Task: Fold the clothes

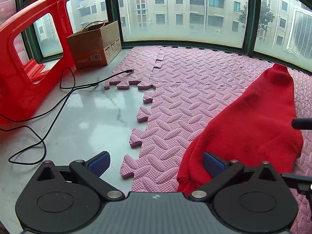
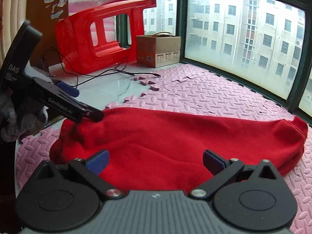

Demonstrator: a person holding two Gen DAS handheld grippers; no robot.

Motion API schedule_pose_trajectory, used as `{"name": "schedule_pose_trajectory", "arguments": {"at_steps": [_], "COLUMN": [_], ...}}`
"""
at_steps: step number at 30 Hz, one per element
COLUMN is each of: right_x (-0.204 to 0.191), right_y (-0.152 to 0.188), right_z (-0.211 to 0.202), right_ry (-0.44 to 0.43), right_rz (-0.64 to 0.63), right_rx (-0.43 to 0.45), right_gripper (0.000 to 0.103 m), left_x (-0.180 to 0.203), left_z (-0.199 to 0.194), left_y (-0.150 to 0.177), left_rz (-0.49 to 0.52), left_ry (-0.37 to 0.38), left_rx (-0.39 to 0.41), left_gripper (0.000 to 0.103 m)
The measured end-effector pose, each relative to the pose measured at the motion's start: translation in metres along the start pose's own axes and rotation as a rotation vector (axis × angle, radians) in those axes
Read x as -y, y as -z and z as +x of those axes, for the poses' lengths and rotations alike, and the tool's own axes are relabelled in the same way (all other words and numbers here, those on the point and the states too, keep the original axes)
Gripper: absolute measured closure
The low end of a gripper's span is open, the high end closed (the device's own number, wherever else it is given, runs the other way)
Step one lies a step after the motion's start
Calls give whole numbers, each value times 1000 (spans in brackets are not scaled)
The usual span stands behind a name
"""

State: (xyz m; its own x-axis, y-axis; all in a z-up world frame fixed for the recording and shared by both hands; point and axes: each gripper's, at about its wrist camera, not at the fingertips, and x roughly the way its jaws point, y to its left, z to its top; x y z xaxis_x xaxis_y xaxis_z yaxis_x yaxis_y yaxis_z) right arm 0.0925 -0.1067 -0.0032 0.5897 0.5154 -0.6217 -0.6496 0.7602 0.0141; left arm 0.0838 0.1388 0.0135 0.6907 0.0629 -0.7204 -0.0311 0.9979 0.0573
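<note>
A red knitted garment [image 2: 175, 136] lies folded in a long strip on the pink foam mat [image 2: 214, 89]. It also shows in the left wrist view [image 1: 253, 120], running away to the right. My left gripper [image 1: 156, 163] is open over the mat's edge, and its right finger [image 1: 212, 163] touches the garment's near end. The left gripper also shows in the right wrist view [image 2: 81, 105], at the garment's left end. My right gripper [image 2: 156, 159] is open and empty, its jaws spread wide just above the garment's near edge.
A red plastic stool [image 1: 29, 58] lies on its side at the left on the white marble sill [image 1: 87, 117]. A cardboard box [image 1: 95, 44] stands by the window. A black cable [image 1: 64, 95] trails across the sill. Window frames [image 2: 243, 62] close off the far side.
</note>
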Motion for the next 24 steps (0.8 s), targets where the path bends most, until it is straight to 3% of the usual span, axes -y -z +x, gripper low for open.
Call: {"name": "schedule_pose_trajectory", "arguments": {"at_steps": [5, 9, 13, 19, 20, 24], "right_x": [67, 145, 208, 263, 268, 276], "right_y": [2, 9, 18, 27, 28, 27], "right_z": [-4, -3, 9, 31, 35, 44], "right_ry": [92, 199, 247, 222, 216, 213], "right_rz": [192, 432, 612, 792, 808, 821], "right_rx": [-15, 2, 17, 14, 16, 26], "right_gripper": [0, 0, 7, 14, 19, 22], "left_x": [5, 10, 15, 30, 34, 51], "left_z": [-7, -14, -19, -25, -26, -30], "left_y": [-3, -8, -15, -23, -24, -24], "left_rz": [-6, 0, -8, -18, -20, -11], "left_ry": [7, 12, 15, 55, 66, 106], "left_rx": [10, 24, 35, 35, 34, 32], "left_gripper": [0, 0, 0, 0, 0, 0]}}
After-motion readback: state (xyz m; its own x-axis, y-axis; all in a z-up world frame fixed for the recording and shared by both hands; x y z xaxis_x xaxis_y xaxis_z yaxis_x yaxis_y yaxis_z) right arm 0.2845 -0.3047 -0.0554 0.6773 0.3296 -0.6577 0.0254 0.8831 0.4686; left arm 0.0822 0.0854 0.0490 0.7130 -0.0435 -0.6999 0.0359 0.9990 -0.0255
